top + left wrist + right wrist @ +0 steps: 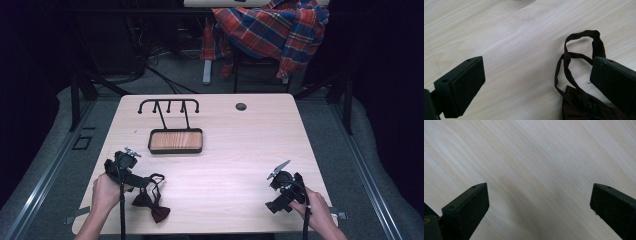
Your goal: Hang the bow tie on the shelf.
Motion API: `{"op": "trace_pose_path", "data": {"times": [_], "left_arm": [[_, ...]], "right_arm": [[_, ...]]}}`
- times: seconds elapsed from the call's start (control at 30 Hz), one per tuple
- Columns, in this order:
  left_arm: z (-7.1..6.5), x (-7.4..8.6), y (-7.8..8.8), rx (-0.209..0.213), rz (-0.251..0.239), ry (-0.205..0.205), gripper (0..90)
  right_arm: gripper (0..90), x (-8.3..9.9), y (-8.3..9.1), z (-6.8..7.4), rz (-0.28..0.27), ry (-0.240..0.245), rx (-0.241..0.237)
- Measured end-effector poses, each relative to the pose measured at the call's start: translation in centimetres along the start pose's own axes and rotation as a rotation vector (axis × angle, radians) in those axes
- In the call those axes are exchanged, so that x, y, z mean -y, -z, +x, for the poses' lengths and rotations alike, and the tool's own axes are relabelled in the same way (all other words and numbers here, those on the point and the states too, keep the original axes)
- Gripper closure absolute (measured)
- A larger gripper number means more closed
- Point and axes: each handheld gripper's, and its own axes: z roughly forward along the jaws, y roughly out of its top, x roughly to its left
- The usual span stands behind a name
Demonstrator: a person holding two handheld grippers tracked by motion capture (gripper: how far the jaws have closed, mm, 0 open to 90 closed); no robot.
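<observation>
Bow tie (584,105) under my left tool (534,82), its jaws wide, nothing held.
Strap loop (584,42) beside the right-hand jaw: closing now may pinch only strap, so the tie dangles off the table (506,30).

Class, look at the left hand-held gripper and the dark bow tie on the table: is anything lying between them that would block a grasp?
Nothing visible does. The left hand-held gripper has its jaws wide open over bare table, and the bow tie with its strap loop lies right beside one jaw.

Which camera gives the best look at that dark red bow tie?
The high view: the whole dark red fabric bow tie with its strap lies by the left claw. The left gripper view crops it to strap and one edge.
</observation>
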Motion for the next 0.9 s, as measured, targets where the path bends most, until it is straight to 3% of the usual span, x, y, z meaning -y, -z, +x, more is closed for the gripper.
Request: {"op": "trace_pose_path", "data": {"times": [0.2,0.3,0.43,0.57,0.67,0.9], "left_arm": [[-0.4,-0.1,0.3,-0.01,-0.011,-0.022,0.0],[-0.5,-0.3,0.7,-0.011,-0.03,-0.026,0.0],[-0.1,-0.3,1.1,-0.012,-0.066,-0.002,0.0],[0.3,0.0,1.0,-0.006,-0.069,-0.016,0.0],[0.6,0.2,0.6,-0.033,-0.091,-0.04,0.0],[0.8,0.7,0.6,-0.011,-0.102,-0.027,0.0]], "right_arm": [[2.1,-0.2,-0.1,0.3,0.055,0.045,0.015],[2.1,-0.1,-0.2,0.3,0.057,0.049,0.012],[2.1,0.0,0.4,0.6,0.041,0.077,0.021],[2.1,-0.5,0.6,0.8,0.025,0.093,0.016],[2.1,-0.9,0.4,1.1,0.033,0.106,0.019],[2.1,-1.4,-0.2,1.7,0.065,0.127,0.042]]}}
